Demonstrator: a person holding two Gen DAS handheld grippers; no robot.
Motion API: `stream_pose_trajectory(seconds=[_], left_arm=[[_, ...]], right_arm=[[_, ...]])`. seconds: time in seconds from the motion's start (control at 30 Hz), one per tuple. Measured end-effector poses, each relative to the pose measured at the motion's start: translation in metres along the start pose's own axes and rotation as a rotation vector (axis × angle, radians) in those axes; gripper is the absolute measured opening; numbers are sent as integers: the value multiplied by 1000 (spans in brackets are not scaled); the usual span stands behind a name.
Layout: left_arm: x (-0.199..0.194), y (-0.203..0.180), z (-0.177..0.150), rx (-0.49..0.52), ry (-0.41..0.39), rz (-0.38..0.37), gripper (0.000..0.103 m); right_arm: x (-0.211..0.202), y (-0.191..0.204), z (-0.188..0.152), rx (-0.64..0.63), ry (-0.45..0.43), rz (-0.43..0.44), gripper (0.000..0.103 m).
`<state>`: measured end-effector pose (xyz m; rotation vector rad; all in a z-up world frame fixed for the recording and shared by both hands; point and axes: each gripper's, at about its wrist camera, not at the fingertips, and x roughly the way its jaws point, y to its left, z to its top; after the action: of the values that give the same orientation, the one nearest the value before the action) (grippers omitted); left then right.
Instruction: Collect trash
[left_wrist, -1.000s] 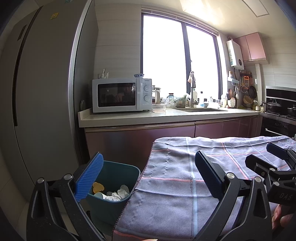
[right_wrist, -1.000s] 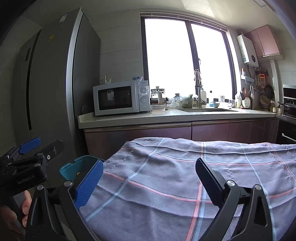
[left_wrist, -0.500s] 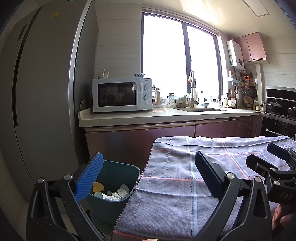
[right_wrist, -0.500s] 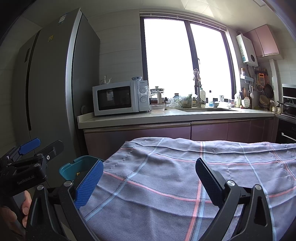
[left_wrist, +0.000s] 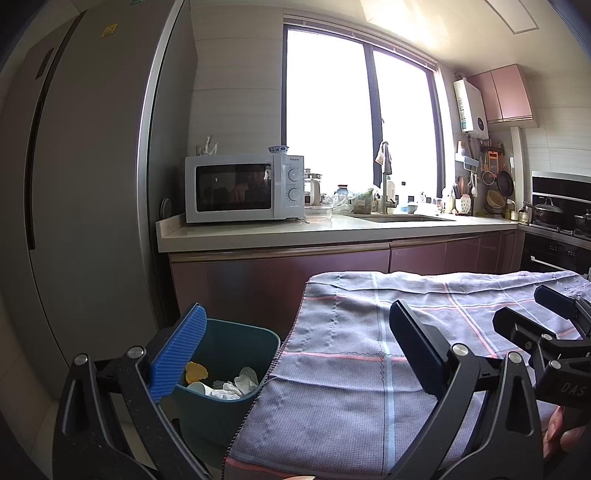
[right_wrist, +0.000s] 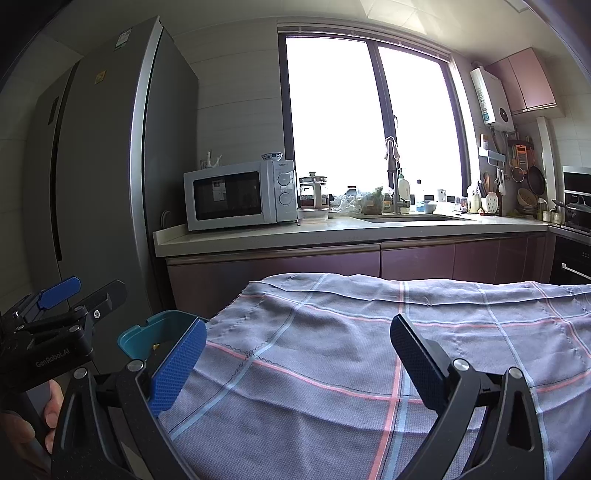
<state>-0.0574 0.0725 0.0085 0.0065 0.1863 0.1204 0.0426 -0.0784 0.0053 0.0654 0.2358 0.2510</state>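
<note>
Left wrist view shows both grippers, left gripper (left_wrist: 295, 354) and right gripper (right_wrist: 297, 363), spread empty above the cloth-covered table (left_wrist: 351, 369), while light, crushable trash (left_wrist: 229, 384), best pinched by loose folds, lies in the bin (left_wrist: 255, 339) at its left edge.

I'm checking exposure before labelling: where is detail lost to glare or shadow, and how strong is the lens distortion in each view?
Left wrist view: the window is blown out white, the fridge bows from fisheye distortion, and the bin interior is dim but readable. Right wrist view: the same window is clipped, the corners vignette to black, and the cloth is evenly lit and sharp.
</note>
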Motion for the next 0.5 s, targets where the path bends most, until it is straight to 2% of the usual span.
stream_pose_trajectory(seconds=[0.5], left_arm=[[0,-1,-1,-1,3,-1,97]], right_arm=[[-1,0,-1,7,0,-8,96]])
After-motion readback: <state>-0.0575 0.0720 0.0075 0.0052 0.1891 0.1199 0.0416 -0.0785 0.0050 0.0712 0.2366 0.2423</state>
